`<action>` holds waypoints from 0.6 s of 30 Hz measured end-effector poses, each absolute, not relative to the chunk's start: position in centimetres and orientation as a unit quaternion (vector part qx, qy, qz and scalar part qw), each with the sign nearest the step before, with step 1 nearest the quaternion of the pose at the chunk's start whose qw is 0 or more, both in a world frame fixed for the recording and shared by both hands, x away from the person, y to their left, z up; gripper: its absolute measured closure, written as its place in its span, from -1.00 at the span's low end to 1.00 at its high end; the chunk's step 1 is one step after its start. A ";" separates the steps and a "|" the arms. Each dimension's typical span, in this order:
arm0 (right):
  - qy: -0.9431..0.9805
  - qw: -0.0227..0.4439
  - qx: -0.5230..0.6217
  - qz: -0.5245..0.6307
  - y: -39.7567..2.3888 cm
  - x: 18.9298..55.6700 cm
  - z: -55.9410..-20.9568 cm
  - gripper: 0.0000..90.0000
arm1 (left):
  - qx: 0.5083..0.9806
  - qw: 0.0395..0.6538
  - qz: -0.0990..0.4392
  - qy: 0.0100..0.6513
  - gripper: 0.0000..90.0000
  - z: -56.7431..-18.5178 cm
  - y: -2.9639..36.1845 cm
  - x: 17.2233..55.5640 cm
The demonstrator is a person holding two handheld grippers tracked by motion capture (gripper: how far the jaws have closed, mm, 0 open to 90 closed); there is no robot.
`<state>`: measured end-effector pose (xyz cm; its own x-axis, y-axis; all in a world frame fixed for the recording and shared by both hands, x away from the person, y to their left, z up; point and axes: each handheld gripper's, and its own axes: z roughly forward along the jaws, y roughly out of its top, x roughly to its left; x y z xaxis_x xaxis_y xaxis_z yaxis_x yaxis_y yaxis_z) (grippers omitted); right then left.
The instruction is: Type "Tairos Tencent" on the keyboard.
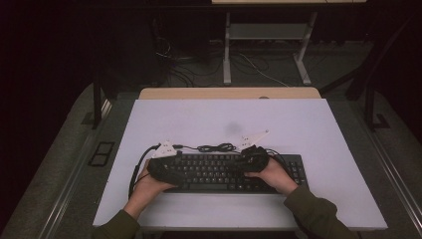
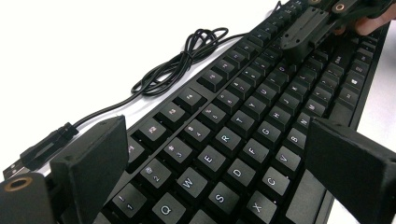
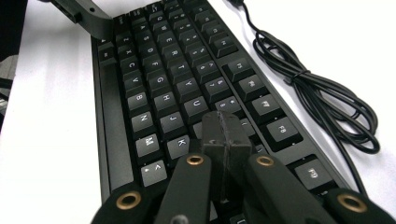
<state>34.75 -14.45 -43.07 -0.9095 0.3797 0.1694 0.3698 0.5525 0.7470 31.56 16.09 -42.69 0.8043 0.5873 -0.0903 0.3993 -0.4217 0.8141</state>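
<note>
Two grippers are parked over a black keyboard (image 1: 229, 172) lying near the front edge of a white table (image 1: 318, 124). The left gripper (image 2: 219, 154) has its jaws spread wide over the left end, straddling the QWERTY rows with nothing between them. The right gripper (image 3: 224, 135) is pinched fully closed, its joined tips pointing down right around the I/K keys, holding nothing.

What could go wrong, I reckon: that closed tip is blunt and wider than you'd like, so a press could mash two keys at once. The coiled cable (image 3: 322, 98) sits loose just behind the keyboard, and either gripper could snag it.

Keycaps are matte plastic, squarish, slightly dished, with pale legends. The jaws look like matte black blocks, the cable thin and rubbery with a USB plug (image 2: 42, 149) at its end.
</note>
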 end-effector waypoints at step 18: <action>0.888 0.014 0.212 0.409 -14.1 34.7 -43.4 0.98 | 0.836 0.450 0.104 0.295 -0.86 -42.7 16.0 31.6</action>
<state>34.67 -14.12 -43.43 -0.9094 0.3885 0.1483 0.3653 0.5758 0.7315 31.57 16.05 -42.70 0.8037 0.5880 -0.0914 0.4004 -0.4206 0.8141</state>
